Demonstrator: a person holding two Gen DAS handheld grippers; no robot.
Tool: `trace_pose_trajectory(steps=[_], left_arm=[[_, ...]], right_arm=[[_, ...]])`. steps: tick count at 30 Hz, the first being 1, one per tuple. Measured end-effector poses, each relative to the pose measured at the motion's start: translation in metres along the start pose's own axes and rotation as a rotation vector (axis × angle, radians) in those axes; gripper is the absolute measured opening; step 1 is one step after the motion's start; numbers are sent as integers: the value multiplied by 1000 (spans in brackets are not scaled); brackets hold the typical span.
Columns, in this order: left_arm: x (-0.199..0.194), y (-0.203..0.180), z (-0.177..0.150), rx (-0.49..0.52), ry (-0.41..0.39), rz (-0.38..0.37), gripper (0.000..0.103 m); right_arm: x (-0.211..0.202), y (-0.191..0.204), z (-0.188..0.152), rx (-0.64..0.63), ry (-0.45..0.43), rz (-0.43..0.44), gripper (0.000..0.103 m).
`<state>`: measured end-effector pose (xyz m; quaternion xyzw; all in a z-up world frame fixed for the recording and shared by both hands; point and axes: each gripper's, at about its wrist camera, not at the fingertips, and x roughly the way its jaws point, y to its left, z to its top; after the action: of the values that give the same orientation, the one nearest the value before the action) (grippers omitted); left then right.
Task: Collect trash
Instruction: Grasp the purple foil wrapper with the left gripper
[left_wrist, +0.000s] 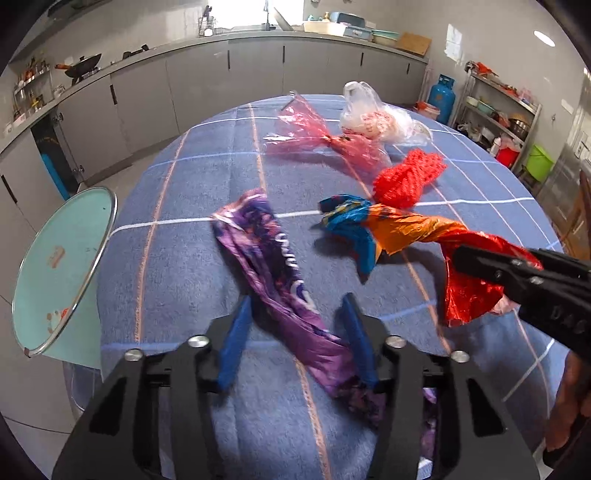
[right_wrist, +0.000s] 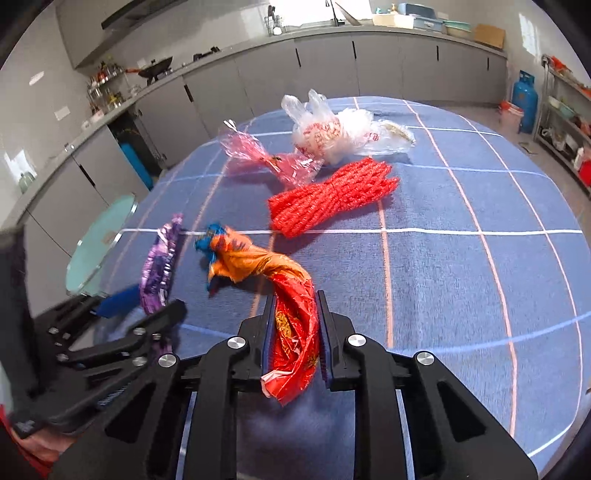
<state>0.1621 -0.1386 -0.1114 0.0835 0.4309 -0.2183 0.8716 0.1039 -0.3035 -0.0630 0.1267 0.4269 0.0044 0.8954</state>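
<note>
The right gripper (right_wrist: 295, 306) is clamped on the red end of a twisted red-orange-blue wrapper (right_wrist: 258, 266), whose blue tip hangs toward the bench's left side. The left gripper (left_wrist: 295, 310) has its blue fingers (left_wrist: 236, 343) apart, one on each side of a purple wrapper (left_wrist: 280, 273) that runs diagonally between them; whether they pinch it I cannot tell. Both wrappers sit over the near part of the bench (right_wrist: 461, 277), which wears a blue checked cloth. Farther toward the middle lies a red mesh bundle (right_wrist: 332, 195). Beyond it, near the far edge, a pink cellophane bag (right_wrist: 266, 155) touches a white plastic bag (right_wrist: 332, 129). A pale green glass disc (left_wrist: 55, 273) stands off the bench's left edge.
</note>
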Motion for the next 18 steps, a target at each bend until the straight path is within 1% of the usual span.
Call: trace_pose_trajectory(steps=[3, 6, 7, 10, 13, 18], left_arm=[[-3, 3, -2, -20, -5, -25, 29], [-6, 12, -2, -68, -17, -66, 24], [-11, 15, -1, -78, -33, -74, 24], [-22, 20, -1, -78, -72, -65, 23], [-34, 29, 1, -98, -104, -60, 23], [-54, 45, 3, -128, -166, -30, 23]], right_arm=[[-8, 5, -2, 5, -22, -6, 20], [-11, 10, -4, 2, -31, -28, 20], [-11, 10, -5, 7, -31, -23, 20], [-16, 13, -6, 19, -44, -18, 19], [-26, 17, -4, 34, -85, -17, 19], [-42, 28, 2, 57, -149, -3, 19]])
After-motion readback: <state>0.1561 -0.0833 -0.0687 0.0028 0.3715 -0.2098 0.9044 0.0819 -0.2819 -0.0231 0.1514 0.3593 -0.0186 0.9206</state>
